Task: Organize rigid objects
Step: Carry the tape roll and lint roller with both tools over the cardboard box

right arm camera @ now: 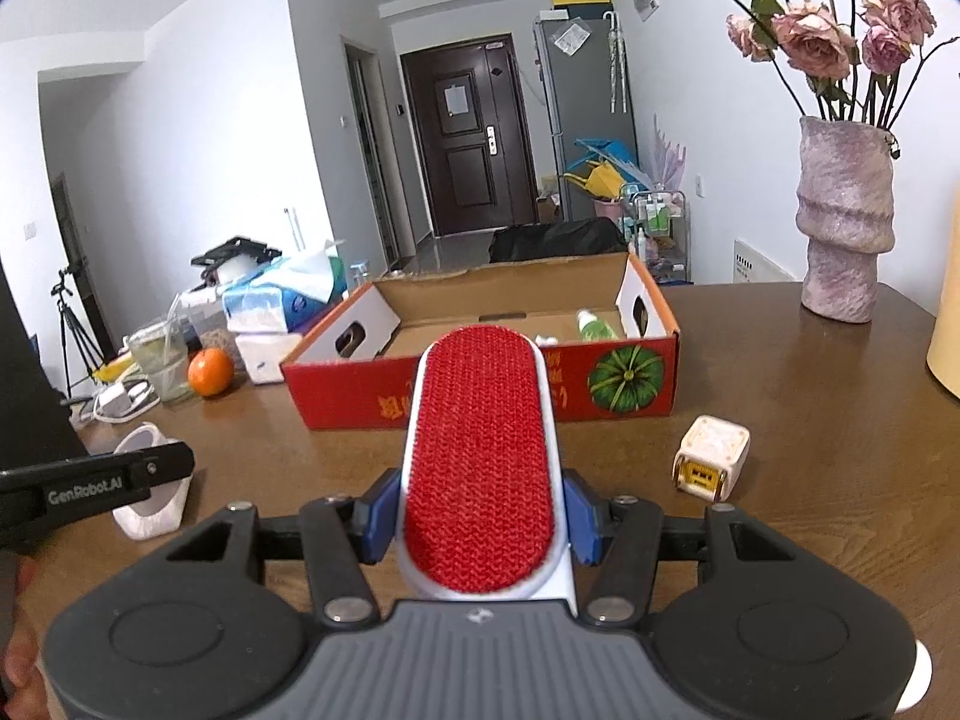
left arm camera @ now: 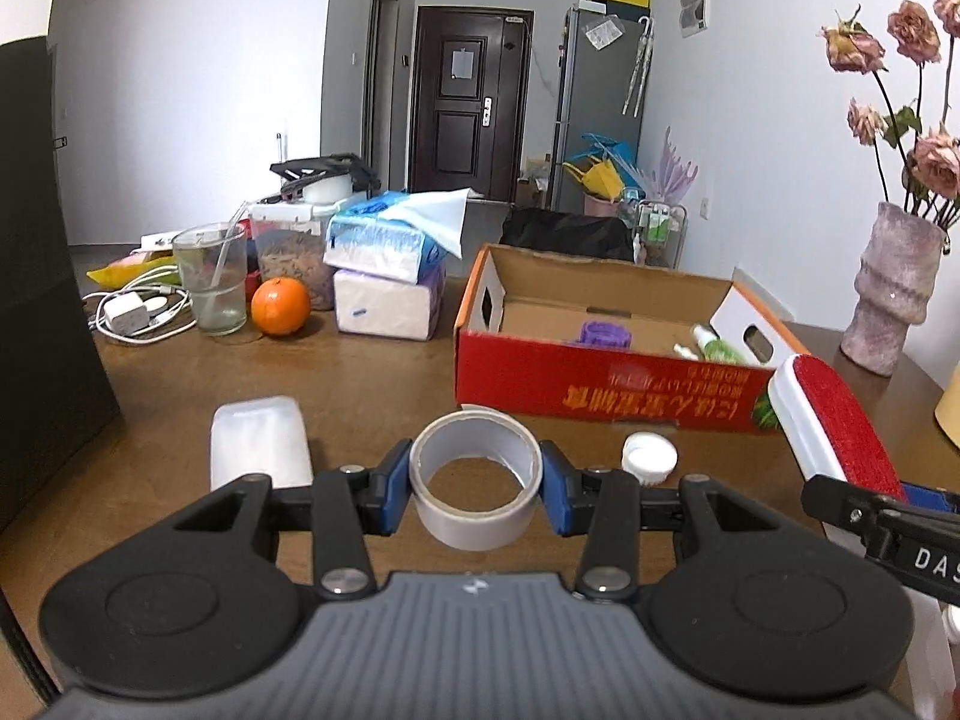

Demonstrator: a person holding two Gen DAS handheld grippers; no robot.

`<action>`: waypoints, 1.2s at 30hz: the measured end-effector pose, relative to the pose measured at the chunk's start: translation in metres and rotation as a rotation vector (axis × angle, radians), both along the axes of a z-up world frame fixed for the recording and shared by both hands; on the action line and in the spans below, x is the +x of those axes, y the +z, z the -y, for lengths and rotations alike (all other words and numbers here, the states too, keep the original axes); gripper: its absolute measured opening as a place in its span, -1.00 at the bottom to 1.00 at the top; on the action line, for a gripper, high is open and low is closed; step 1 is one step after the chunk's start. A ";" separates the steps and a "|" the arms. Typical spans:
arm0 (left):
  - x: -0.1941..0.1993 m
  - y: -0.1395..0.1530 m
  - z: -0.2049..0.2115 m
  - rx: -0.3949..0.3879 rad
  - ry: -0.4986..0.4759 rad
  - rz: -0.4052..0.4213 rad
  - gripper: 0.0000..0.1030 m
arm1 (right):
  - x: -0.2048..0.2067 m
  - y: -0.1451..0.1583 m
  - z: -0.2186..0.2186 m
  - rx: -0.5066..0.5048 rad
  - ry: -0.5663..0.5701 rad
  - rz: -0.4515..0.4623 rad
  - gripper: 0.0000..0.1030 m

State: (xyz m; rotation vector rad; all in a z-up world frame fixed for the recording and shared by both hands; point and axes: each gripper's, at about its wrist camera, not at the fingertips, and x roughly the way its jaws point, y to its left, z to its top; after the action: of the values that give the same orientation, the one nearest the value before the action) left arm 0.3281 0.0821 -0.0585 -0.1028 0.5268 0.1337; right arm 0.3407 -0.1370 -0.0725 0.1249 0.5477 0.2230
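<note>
The left claw (left arm camera: pixel 477 489) is clamped on the tape roll (left arm camera: pixel 477 480), its blue pads (left arm camera: pixel 393 489) pressing opposite sides of the ring so the hole faces up and the roll hangs level, clear of the table (left arm camera: pixel 372 384). The right claw (right arm camera: pixel 480 516) is clamped on the lint brush (right arm camera: pixel 480 462), gripping the white body near its rear end; the red face points up and the long head reaches forward toward the box (right arm camera: pixel 480 402).

Both loads sit just in front of the box, on its near side, and look ready to go over the near wall. Inside the box already lie a purple item (left arm camera: pixel 603 336) and a green bottle (left arm camera: pixel 717 348), near its right end.

Still on the table before the box: a white cap (left arm camera: pixel 648 457), a clear case (left arm camera: pixel 258 444) to the left, and a small cube (right arm camera: pixel 711 465) to the right.
</note>
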 end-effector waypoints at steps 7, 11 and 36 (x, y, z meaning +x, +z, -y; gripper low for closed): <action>0.025 0.010 0.006 -0.011 0.015 0.027 -0.14 | 0.018 0.015 0.000 0.013 -0.035 0.041 0.06; 0.044 0.013 0.010 -0.025 0.027 0.041 -0.14 | 0.033 0.016 0.001 0.016 -0.048 0.048 0.06; 0.144 0.019 0.007 -0.060 0.053 0.076 -0.14 | 0.130 0.022 -0.013 0.037 -0.083 0.066 0.06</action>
State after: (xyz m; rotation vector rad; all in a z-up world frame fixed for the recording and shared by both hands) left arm 0.4723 0.0753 -0.0391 -0.1796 0.4521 0.1652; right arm 0.4708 -0.1242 -0.0505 0.1756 0.4723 0.1560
